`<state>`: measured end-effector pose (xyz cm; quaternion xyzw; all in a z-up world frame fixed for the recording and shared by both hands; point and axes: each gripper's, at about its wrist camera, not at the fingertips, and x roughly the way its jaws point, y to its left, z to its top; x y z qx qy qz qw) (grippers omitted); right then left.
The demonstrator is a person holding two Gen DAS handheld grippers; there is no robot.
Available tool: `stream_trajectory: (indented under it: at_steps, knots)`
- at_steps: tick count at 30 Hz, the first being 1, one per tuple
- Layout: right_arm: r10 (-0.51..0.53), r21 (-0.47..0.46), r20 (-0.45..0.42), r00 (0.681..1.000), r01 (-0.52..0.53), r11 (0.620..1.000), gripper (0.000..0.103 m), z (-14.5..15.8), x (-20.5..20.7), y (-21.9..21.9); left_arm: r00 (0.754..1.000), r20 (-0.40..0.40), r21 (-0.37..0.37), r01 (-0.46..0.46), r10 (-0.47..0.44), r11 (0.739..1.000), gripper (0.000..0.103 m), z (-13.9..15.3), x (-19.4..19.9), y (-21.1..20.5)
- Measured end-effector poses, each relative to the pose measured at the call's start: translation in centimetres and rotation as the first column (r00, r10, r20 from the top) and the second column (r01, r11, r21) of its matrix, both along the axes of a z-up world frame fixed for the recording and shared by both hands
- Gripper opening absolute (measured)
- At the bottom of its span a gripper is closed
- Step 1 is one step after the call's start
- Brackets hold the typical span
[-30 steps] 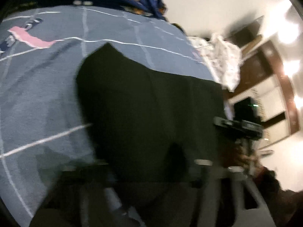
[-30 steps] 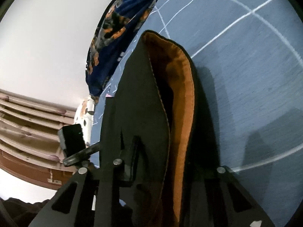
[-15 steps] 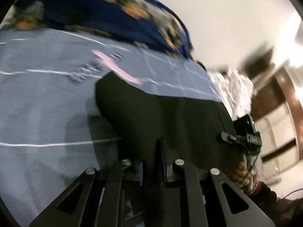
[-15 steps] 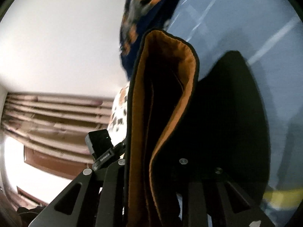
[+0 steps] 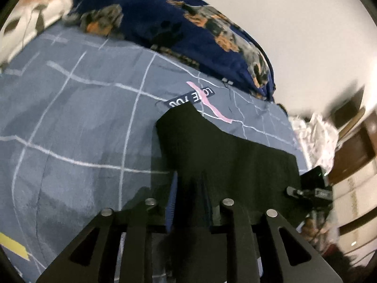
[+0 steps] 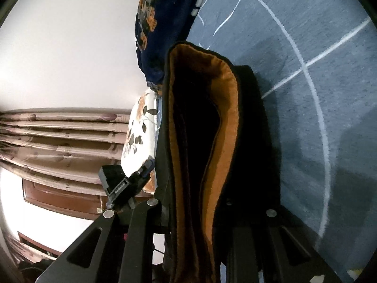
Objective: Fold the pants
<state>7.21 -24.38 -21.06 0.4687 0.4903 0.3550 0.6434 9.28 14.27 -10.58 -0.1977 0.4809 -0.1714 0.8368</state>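
While the bed (image 5: 70, 122) lay spread beneath both claws under its grey-blue cover ruled with white lines, the black pants (image 5: 223, 151) stretched across it ahead of the left claw and out toward that claw's right. A dark blue blanket (image 5: 188, 30) printed with orange and grey was heaped well beyond the pants, against the pale wall. A pink strip and a small lettered patch on the cover showed just past the far corner of the pants.

The left claw (image 5: 188, 202) was pressed together on the near edge of the black cloth, with fabric bunched between its 2 fingers. The right claw (image 6: 200, 212) pinched a lifted, doubled edge of the pants (image 6: 247, 129), whose orange lining (image 6: 226, 122) gaped open straight in front of it; the bed cover lay to its right and the wall and wooden panels to its left. The other tool's camera block appeared at the side of each view, so the 2 claws held the same garment, apart from each other.

By the look of it, the step in hand was carrying 1 gripped edge over to make a fold, with the cloth raised off the bed. The next move would call for both claws to travel together and keep the edge taut, then lower it squarely onto the part lying flat before letting go.
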Motion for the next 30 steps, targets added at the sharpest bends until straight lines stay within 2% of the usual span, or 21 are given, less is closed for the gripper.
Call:
stream_trajectory:
  at_steps: [2, 3, 5, 6, 8, 11, 13, 15, 18, 23, 26, 29, 30]
  knots:
    - [0.000, -0.012, -0.016, 1.000, 0.000, 1.000, 0.028, 0.2, 0.3, 0.0, 1.000, 0.015, 0.036, 0.022, -0.023, 0.999, 0.033, 0.5, 0.1, -1.1]
    - [0.000, -0.008, -0.018, 1.000, 0.000, 1.000, 0.035, 0.2, 0.3, -0.3, 0.999, 0.024, 0.048, 0.033, -0.034, 0.998, 0.036, 0.7, 0.1, -1.7]
    - [-0.015, -0.020, -0.031, 0.999, 0.014, 1.000, 0.049, 0.3, 0.3, -1.0, 0.998, 0.044, 0.069, 0.050, -0.054, 0.996, 0.049, 1.3, -0.2, -2.7]
    - [-0.023, -0.012, -0.037, 0.999, 0.023, 1.000, 0.052, 0.1, 0.3, -1.4, 0.997, 0.050, 0.075, 0.057, -0.061, 0.996, 0.052, 1.3, -0.2, -3.1]
    - [-0.055, -0.004, -0.032, 0.998, 0.055, 0.998, 0.055, 0.5, 0.2, -2.8, 0.997, 0.054, 0.093, 0.055, -0.060, 0.994, 0.058, 1.1, -0.2, -3.3]
    - [-0.077, -0.038, -0.006, 0.997, 0.077, 0.996, 0.056, 1.3, 0.6, -4.0, 0.999, 0.023, 0.096, 0.044, -0.046, 0.994, 0.058, 0.1, -0.1, -3.1]
    - [-0.061, -0.066, 0.016, 0.998, 0.062, 0.996, 0.050, 1.7, 0.5, -3.8, 0.999, 0.019, 0.071, 0.031, -0.033, 0.997, 0.058, -0.1, -0.4, -2.8]
    - [-0.025, -0.105, -0.002, 1.000, 0.025, 0.994, 0.028, 1.5, 0.6, -3.0, 1.000, 0.013, 0.061, 0.021, -0.022, 0.998, 0.058, -0.2, -0.5, -2.6]
    - [-0.022, -0.152, 0.008, 1.000, 0.023, 0.988, 0.017, 1.2, 0.9, -2.2, 1.000, 0.010, 0.072, 0.016, -0.017, 0.997, 0.058, -0.2, -0.6, -2.7]
    - [-0.033, -0.194, 0.088, 0.996, 0.050, 0.980, 0.015, 2.9, 1.6, -2.3, 1.000, 0.020, 0.074, 0.017, -0.019, 0.997, 0.063, -0.4, -0.8, -3.1]
    - [-0.030, -0.216, 0.074, 0.997, 0.045, 0.975, 0.015, 1.7, 2.2, -2.5, 0.999, -0.023, 0.070, 0.033, -0.031, 0.997, 0.064, -1.7, -0.7, -3.5]
    - [-0.047, -0.168, 0.049, 0.998, 0.054, 0.984, 0.015, 0.2, 2.2, -3.0, 0.996, -0.083, 0.072, 0.043, -0.037, 0.996, 0.064, -3.4, -0.9, -4.0]
    - [-0.046, -0.147, 0.049, 0.998, 0.053, 0.988, 0.019, 0.0, 2.0, -3.2, 0.995, -0.095, 0.066, 0.048, -0.042, 0.997, 0.064, -3.8, -1.1, -4.1]
